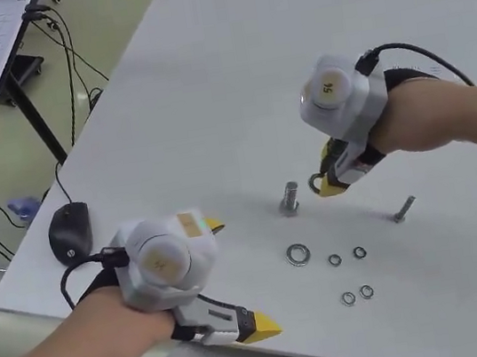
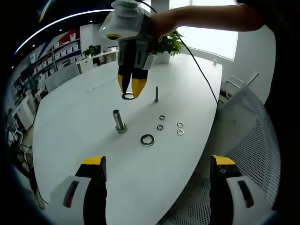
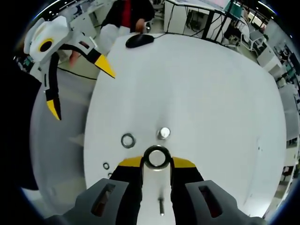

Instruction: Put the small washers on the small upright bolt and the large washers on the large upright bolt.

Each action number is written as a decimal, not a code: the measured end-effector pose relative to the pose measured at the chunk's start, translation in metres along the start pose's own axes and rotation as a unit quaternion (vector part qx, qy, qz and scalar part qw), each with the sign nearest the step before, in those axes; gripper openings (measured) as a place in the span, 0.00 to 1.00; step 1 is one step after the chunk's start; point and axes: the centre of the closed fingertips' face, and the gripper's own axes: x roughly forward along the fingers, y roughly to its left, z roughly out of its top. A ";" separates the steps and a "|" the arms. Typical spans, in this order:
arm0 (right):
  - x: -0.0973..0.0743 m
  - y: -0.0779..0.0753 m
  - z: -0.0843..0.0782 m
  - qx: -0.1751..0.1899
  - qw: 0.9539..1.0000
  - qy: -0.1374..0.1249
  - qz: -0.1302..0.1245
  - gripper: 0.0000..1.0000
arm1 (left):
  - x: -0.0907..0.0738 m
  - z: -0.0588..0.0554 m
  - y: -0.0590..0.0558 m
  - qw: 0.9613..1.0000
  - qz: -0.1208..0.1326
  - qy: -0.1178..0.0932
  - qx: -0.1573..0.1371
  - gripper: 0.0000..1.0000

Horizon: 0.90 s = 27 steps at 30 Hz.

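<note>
right gripper (image 1: 329,185) clamped on large washer (image 3: 146,157) | left gripper (image 2: 158,164) spread, empty | risk — washer dropped beside large bolt (image 3: 163,133) if released off-centre

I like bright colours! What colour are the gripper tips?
Yellow tips, clearest in the left gripper view.

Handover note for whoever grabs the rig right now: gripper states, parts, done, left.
Left gripper: open, holding nothing, at the near edge of the table.
Right gripper: shut on a large washer, beside the large bolt, not on it yet.
On the table: second large washer, four small washers, small bolt.
Done: no washer on either bolt.
Left: all six washers.
</note>
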 end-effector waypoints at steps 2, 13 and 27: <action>0.005 -0.004 0.004 -0.002 1.000 0.001 0.000 0.21 | 0.000 0.000 0.000 1.000 0.000 0.000 0.000 0.92; 0.019 -0.013 0.021 -0.011 1.000 0.001 0.001 0.21 | 0.000 -0.001 -0.001 1.000 -0.004 0.002 0.003 0.92; 0.032 -0.017 0.022 -0.020 1.000 0.016 0.004 0.21 | 0.002 -0.002 -0.002 1.000 -0.007 0.007 0.005 0.92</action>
